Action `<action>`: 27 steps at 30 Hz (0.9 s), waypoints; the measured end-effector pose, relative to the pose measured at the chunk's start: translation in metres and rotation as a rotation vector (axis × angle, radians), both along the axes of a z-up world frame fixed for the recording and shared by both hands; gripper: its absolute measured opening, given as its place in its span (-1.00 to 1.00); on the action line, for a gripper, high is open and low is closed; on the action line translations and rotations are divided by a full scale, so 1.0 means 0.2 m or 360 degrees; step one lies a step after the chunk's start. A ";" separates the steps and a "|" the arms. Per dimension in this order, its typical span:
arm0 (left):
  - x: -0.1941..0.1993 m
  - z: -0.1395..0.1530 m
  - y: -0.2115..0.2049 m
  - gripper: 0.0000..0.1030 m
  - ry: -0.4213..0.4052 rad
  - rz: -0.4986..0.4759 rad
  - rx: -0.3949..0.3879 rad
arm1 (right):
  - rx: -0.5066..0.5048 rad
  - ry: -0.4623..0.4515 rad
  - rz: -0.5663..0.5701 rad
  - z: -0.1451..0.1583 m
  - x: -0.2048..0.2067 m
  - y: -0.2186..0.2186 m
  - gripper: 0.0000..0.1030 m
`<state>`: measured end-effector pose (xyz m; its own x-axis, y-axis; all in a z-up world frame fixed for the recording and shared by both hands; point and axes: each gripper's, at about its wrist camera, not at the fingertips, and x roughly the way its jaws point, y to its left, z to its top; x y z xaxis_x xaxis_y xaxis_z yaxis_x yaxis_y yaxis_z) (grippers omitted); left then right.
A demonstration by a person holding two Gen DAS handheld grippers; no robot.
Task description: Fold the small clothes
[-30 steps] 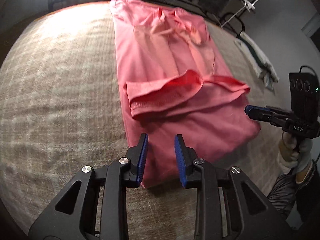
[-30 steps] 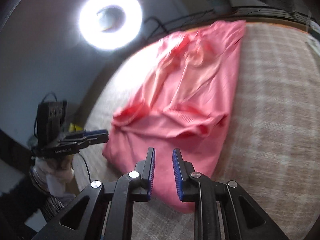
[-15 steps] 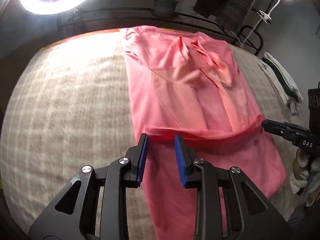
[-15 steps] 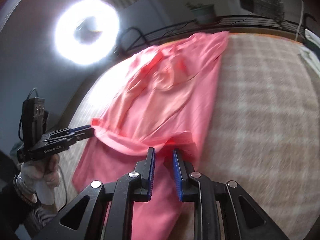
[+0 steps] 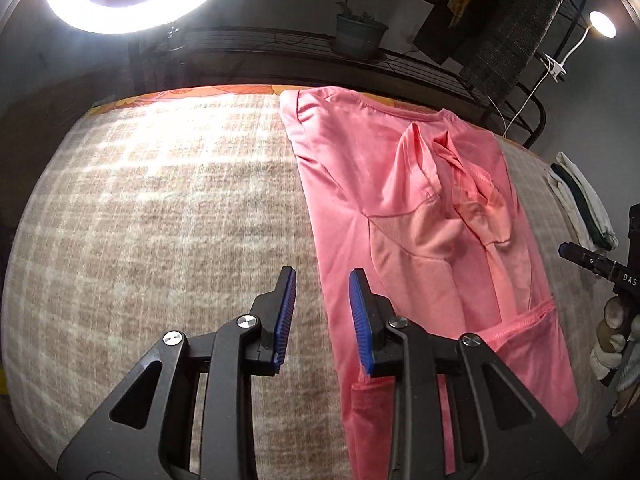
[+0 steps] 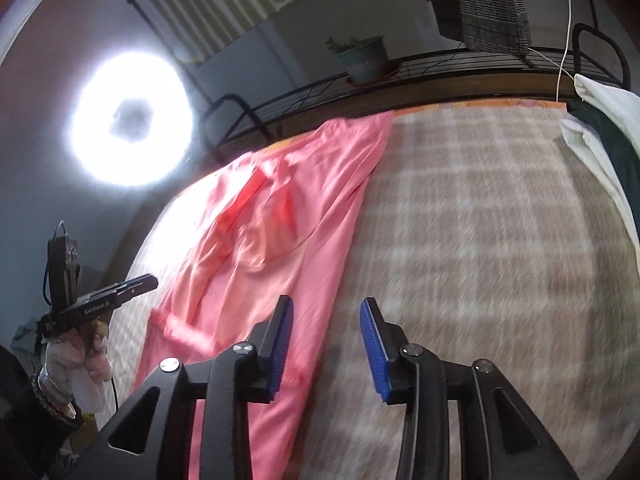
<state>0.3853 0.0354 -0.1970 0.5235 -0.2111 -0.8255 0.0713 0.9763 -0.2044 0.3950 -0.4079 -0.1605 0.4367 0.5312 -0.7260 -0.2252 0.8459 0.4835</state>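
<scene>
A pink shirt point(image 5: 404, 216) lies on a plaid blanket point(image 5: 168, 220), its sleeves folded inward and its bottom hem folded up across the body as a band point(image 5: 524, 324). My left gripper point(image 5: 322, 316) is open and empty, over the shirt's left edge. My right gripper point(image 6: 326, 344) is open and empty, over the shirt's right edge point(image 6: 340, 280) in the right wrist view, where the shirt point(image 6: 280, 248) runs away towards the headboard. Each gripper also shows in the other's view: the right one point(image 5: 588, 264) and the left one point(image 6: 116, 296).
A metal rail point(image 5: 280, 52) with a potted plant point(image 5: 360, 36) runs behind the bed. Folded white and dark clothes point(image 5: 580, 200) lie at the right edge, also in the right wrist view point(image 6: 608, 128). A ring light point(image 6: 132, 136) glares at the left.
Both grippers carried the shirt's bottom hem up over the body, then opened and let it go. The hem now lies folded on the shirt.
</scene>
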 end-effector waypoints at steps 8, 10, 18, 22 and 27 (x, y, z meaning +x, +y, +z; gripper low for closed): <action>0.30 0.06 -0.07 -0.47 -0.0072 -0.0052 -0.0059 | 0.0048 0.0002 -0.0100 -0.04 0.35 -0.02 -0.23; 0.38 0.08 -0.13 -0.34 -0.0086 -0.0090 -0.0071 | 0.0054 0.0005 -0.0119 -0.05 0.43 -0.03 -0.23; 0.65 0.11 -0.46 -0.28 -0.0075 -0.0243 -0.0226 | 0.0122 0.0033 -0.0188 -0.14 0.62 -0.04 -0.23; 0.77 0.01 -0.63 -0.28 0.0028 -0.0270 -0.0292 | 0.0195 0.0057 -0.0232 -0.18 0.67 -0.07 -0.23; 0.86 -0.10 -0.72 -1.00 0.0065 -0.0269 -0.0261 | 0.0249 0.0069 -0.0263 -0.20 0.76 -0.08 -0.23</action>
